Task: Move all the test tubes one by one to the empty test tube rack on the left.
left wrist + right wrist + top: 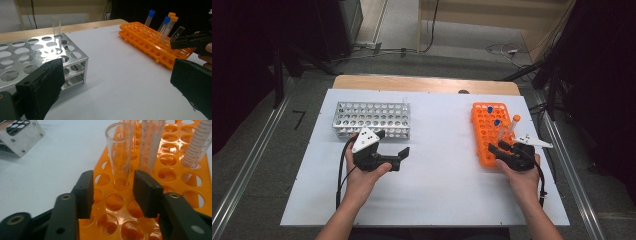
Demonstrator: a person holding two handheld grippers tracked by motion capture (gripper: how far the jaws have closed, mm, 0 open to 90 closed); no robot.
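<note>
A white board (432, 190) covers most of a light wooden table (422, 83), whose bare edge shows along the far side. Grey carpet (257, 150) surrounds it, with metal rails (242, 175) running along both flanks, cables (504, 49) trailing across the floor beyond, and dark equipment (287, 30) closing in from the far left and right.

On the board's left stands a metal test tube rack (372, 119) with one clear tube (56, 27) upright in a far corner hole. On the right lies an orange test tube rack (491, 131) holding blue-capped tubes (490, 109) and an orange-capped tube (515, 121).

The right gripper (113, 192) hovers at the near end of the orange rack, its jaws partly closed but apart, flanking an uncapped glass test tube (120, 155) that stands in a hole there; the pads do not touch it. The left gripper (393, 150) hangs over the bare board just in front of the metal rack, jaws wide apart with nothing between them.
</note>
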